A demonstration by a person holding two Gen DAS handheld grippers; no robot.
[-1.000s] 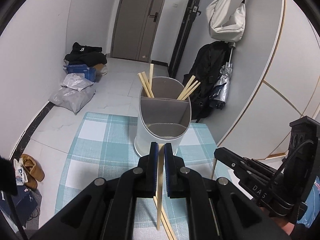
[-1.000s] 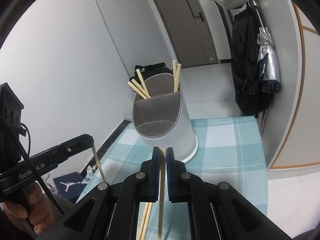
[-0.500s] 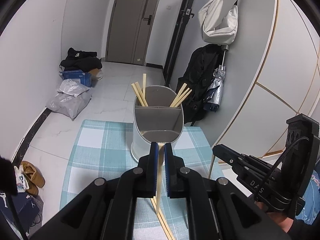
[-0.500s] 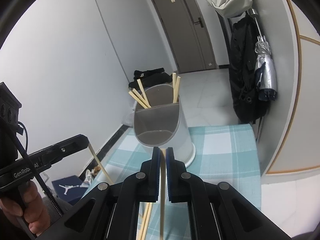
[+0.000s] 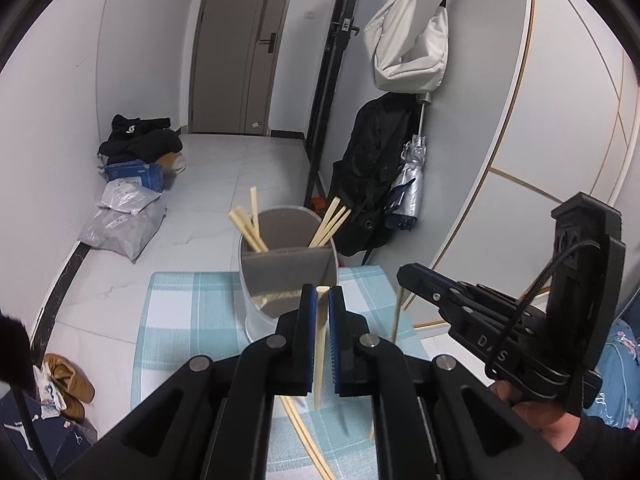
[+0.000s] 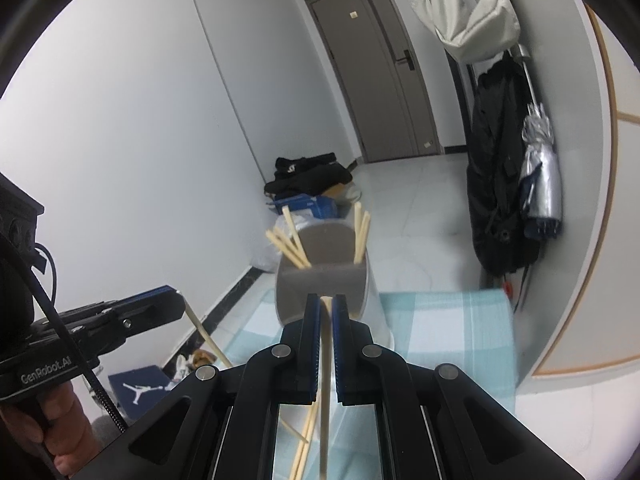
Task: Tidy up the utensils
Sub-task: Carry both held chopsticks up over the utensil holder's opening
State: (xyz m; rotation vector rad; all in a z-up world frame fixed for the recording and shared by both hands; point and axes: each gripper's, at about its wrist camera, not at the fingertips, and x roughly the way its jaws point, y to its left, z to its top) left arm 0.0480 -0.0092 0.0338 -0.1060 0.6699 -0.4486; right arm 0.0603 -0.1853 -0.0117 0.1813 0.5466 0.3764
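L gripper pinching one chopstick | R gripper pinching another chopstick | holder ahead on mat | risk I see: loosely hanging sticks swing, strike the rim, tip holder

My jaws are matt black plastic with ribbed blue pads and small metal pivot screws. Between them sits a pale, smooth wooden chopstick. The oval white plastic utensil holder has matt grey dividers inside. Beneath it lies a woven teal-and-white checked cloth, over a glossy mirror-like desk.
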